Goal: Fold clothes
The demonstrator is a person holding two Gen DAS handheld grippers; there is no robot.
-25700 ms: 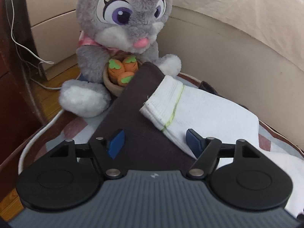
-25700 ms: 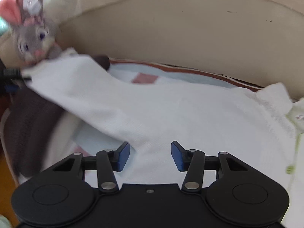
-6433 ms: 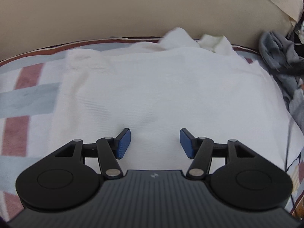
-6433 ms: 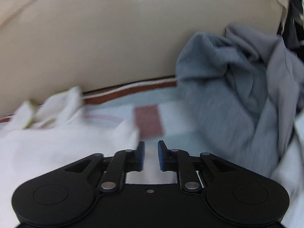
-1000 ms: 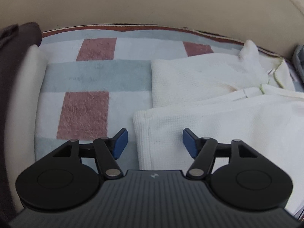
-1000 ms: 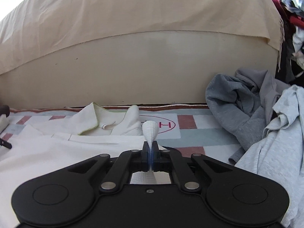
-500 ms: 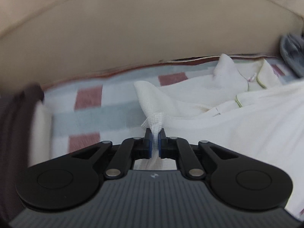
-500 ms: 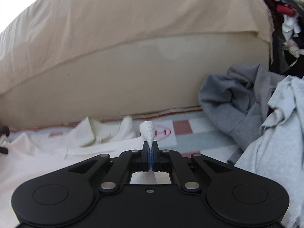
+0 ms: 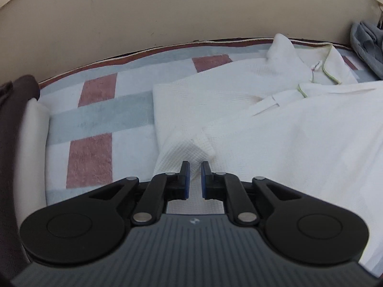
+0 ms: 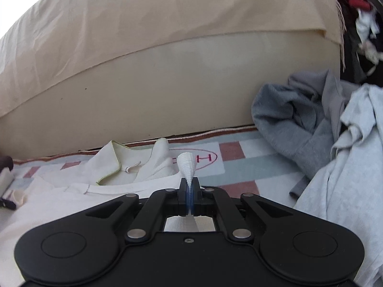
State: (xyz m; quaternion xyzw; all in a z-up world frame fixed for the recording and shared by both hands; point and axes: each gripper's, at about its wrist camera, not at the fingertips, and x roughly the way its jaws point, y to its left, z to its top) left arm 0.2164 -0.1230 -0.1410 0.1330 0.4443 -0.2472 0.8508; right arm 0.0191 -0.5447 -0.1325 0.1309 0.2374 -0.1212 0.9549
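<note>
A white waffle-knit shirt [image 9: 287, 131] lies spread on a plaid blanket [image 9: 95, 119], its green-trimmed collar [image 9: 323, 71] toward the back. My left gripper [image 9: 194, 174] is at the shirt's left corner. Its jaws are opening a little, and a gathered ridge of the cloth still runs up between the pads. The right wrist view shows the same shirt [image 10: 71, 203] from the other side. My right gripper [image 10: 189, 191] is shut on its edge, and a cone of white cloth [image 10: 188, 167] pokes out past the fingertips.
A beige bed side [image 10: 167, 83] with a draped sheet walls off the back. A dark grey garment [image 10: 299, 119] and a light grey one [image 10: 359, 155] are heaped on the right. Dark brown fabric [image 9: 14, 119] lies along the blanket's left edge.
My left gripper went from wide open to shut on the shirt's left corner and raised it; its jaws now stand slightly apart. The right gripper keeps its grip and has tilted a little.
</note>
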